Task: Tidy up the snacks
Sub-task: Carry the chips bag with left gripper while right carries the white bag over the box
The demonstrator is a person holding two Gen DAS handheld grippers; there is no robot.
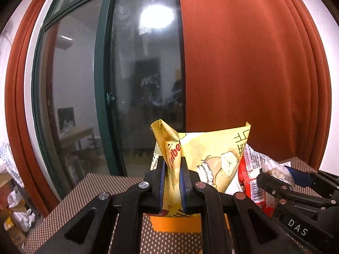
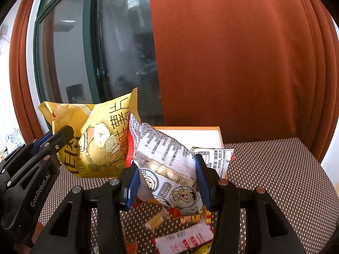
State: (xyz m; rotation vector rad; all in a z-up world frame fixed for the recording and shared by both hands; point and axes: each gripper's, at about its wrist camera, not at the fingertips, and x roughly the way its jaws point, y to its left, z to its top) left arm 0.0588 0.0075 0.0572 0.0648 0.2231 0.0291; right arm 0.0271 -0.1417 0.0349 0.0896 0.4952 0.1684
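My left gripper [image 1: 172, 166] is shut on a folded corner of a yellow chip bag [image 1: 211, 148], which hangs above the table. The right wrist view shows the same bag [image 2: 95, 139] with the left gripper [image 2: 60, 134] clamped on its left edge. My right gripper [image 2: 166, 163] is shut on a clear and white snack pack [image 2: 167, 169] with cartoon faces and red trim, held off the table beside the yellow bag. In the left wrist view that pack [image 1: 252, 169] and the right gripper [image 1: 284, 175] sit at the right.
A table with a brown dotted cloth [image 2: 275, 169] lies below. An orange-rimmed white box [image 2: 190, 135] stands behind the packs. Several loose snack packets [image 2: 184, 239] lie under the right gripper. A red curtain [image 2: 233, 63] and a glass door [image 1: 137, 74] stand behind the table.
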